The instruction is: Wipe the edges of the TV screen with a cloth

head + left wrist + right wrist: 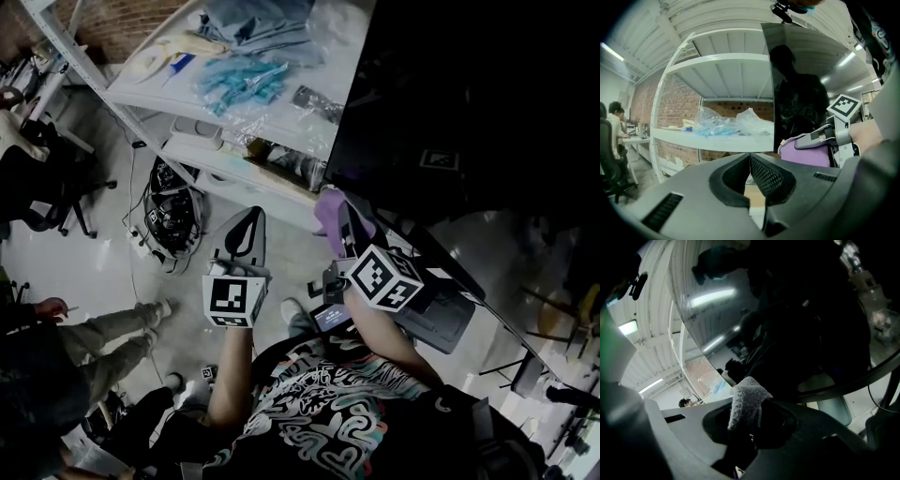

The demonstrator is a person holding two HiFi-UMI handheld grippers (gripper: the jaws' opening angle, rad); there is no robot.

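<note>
Both shut: right gripper (348,236) on cloth (329,212) at TV screen (469,94) corner, left gripper (246,221) empty. Risks jaw scraping glass if cloth slips.

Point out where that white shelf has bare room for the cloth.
Free: the shelf's front edge strip, between the yellowish items and the bag of blue items. Crowded: the back, under plastic and fabric, and beside the TV screen.
</note>
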